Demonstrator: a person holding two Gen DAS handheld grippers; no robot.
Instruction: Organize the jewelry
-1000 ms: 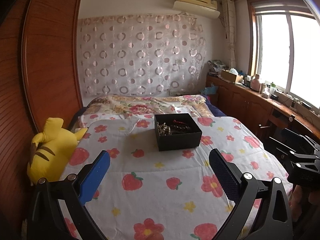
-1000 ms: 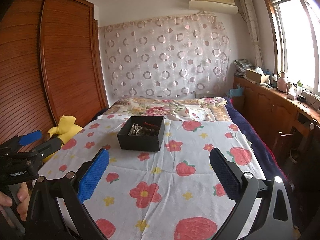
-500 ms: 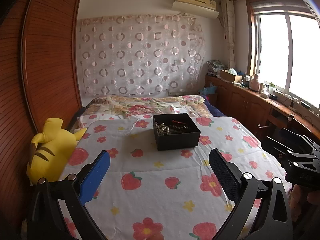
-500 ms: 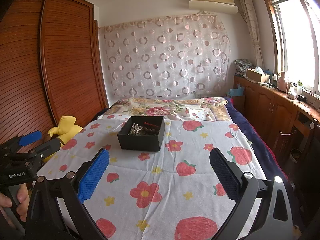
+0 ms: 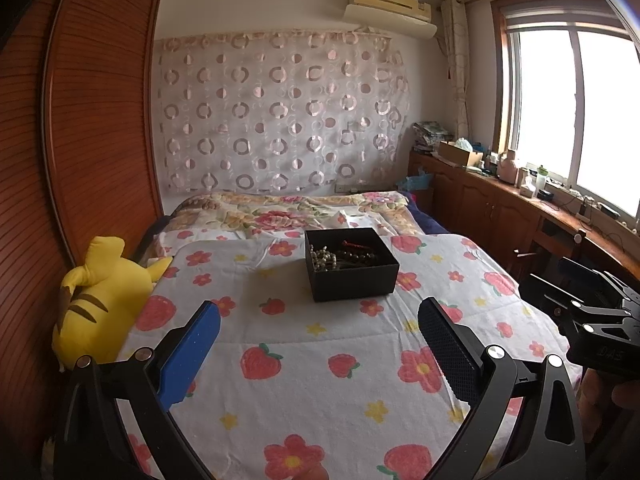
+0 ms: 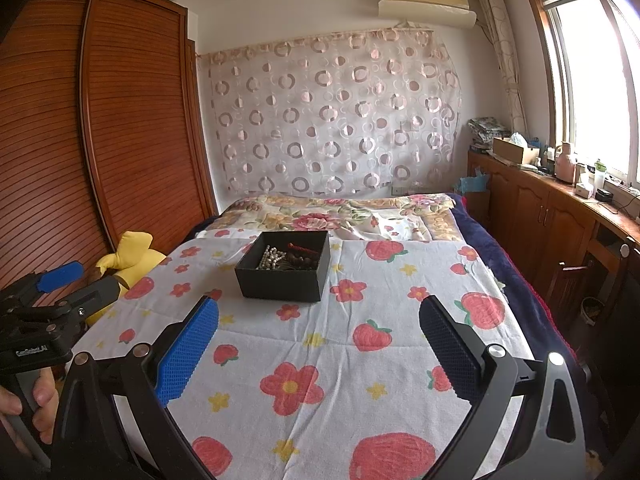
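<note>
A black open box (image 5: 351,265) sits in the middle of the bed on a strawberry-print blanket (image 5: 304,344). Inside lie a pearl necklace (image 5: 322,257), dark beads and a red string piece (image 5: 354,244). The box also shows in the right wrist view (image 6: 285,271). My left gripper (image 5: 318,322) is open and empty, well short of the box. My right gripper (image 6: 318,320) is open and empty, also short of the box, to its right. Each gripper shows at the edge of the other's view.
A yellow plush toy (image 5: 96,300) lies at the bed's left edge by the wooden wardrobe (image 5: 80,140). A wooden cabinet run (image 6: 560,216) with clutter stands along the right under the window. A folded floral quilt (image 5: 288,212) lies at the bed's head.
Both grippers have shifted slightly; the box sits a little further left in the left wrist view. Both stay open and empty.
</note>
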